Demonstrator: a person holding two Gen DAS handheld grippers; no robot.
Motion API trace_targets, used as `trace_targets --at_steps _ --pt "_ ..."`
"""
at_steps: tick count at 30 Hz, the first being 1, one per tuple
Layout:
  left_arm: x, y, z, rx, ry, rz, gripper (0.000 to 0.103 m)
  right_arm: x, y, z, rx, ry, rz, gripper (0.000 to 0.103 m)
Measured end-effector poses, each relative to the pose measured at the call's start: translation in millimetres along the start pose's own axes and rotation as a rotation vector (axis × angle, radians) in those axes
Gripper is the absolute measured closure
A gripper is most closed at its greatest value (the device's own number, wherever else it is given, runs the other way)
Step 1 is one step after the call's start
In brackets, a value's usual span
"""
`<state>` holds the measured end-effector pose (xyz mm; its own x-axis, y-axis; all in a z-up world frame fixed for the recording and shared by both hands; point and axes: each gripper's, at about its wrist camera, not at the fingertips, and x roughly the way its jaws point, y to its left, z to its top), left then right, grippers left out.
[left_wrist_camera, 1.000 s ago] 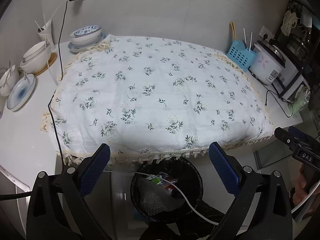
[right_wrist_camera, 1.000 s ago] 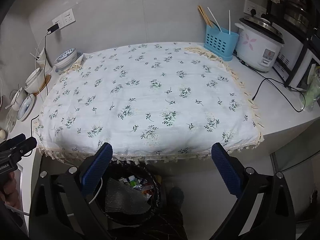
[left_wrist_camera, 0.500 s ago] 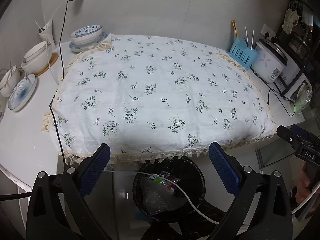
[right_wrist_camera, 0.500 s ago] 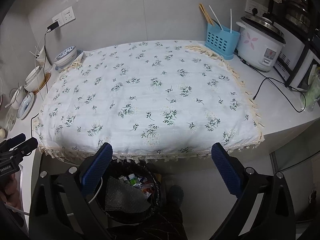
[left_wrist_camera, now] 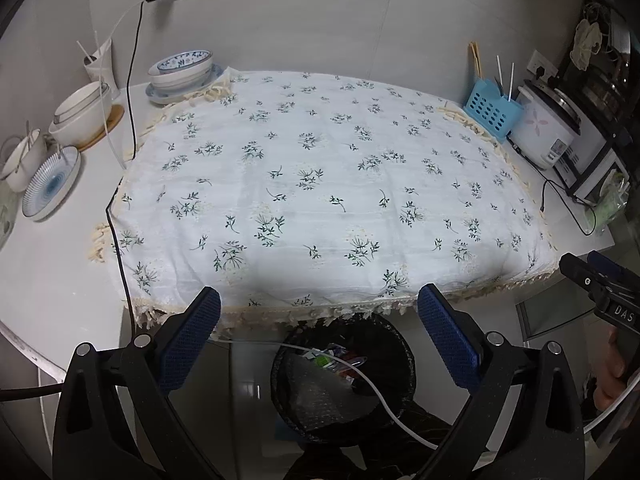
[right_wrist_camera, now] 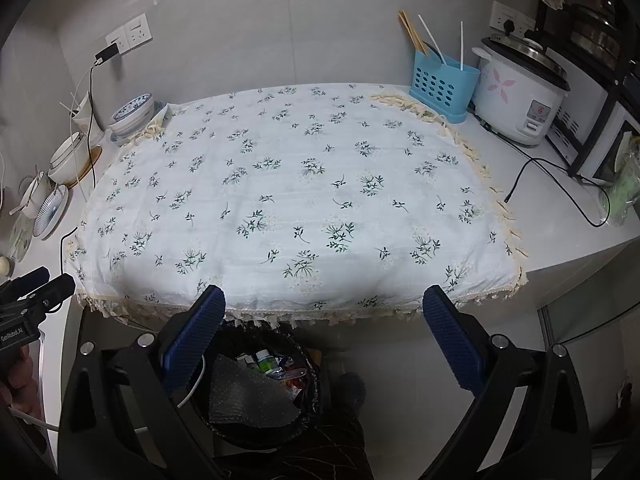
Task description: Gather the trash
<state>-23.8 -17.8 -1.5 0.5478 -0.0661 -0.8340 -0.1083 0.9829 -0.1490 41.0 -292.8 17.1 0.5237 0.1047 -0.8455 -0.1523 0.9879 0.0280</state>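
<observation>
A black mesh trash bin (left_wrist_camera: 406,364) stands on the floor below the table's front edge, holding bubble wrap (right_wrist_camera: 248,400), small bottles and wrappers (right_wrist_camera: 266,360). My left gripper (left_wrist_camera: 318,334) hangs open above the bin with nothing between its blue pads. My right gripper (right_wrist_camera: 324,334) is also open and empty, just right of the bin (right_wrist_camera: 308,392). The white floral tablecloth (left_wrist_camera: 320,184) carries nothing on it in either view (right_wrist_camera: 296,200). Each gripper shows at the edge of the other's view: the right one (left_wrist_camera: 600,288) and the left one (right_wrist_camera: 32,292).
Bowls and plates (left_wrist_camera: 180,74) crowd the left end of the counter, with a black cable (left_wrist_camera: 130,128) running down from a wall socket. A blue utensil basket (right_wrist_camera: 444,84), a rice cooker (right_wrist_camera: 520,96) and a microwave (right_wrist_camera: 600,136) stand at the right. A white cable (left_wrist_camera: 360,376) crosses the bin.
Both grippers have drawn back slightly from the table, so the cloth and bin sit a little farther away. Both stayed open and empty.
</observation>
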Motion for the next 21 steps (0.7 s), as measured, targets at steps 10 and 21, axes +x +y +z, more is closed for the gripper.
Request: trace_targets --at_steps 10,21 --pt "0.5 0.8 -0.3 -0.008 0.003 0.004 0.006 -0.2 0.5 -0.2 0.0 0.003 -0.001 0.008" --pt "0.4 -1.0 -0.5 -0.004 0.0 0.034 0.007 2.0 2.2 -2.0 0.001 0.006 -0.002 0.008"
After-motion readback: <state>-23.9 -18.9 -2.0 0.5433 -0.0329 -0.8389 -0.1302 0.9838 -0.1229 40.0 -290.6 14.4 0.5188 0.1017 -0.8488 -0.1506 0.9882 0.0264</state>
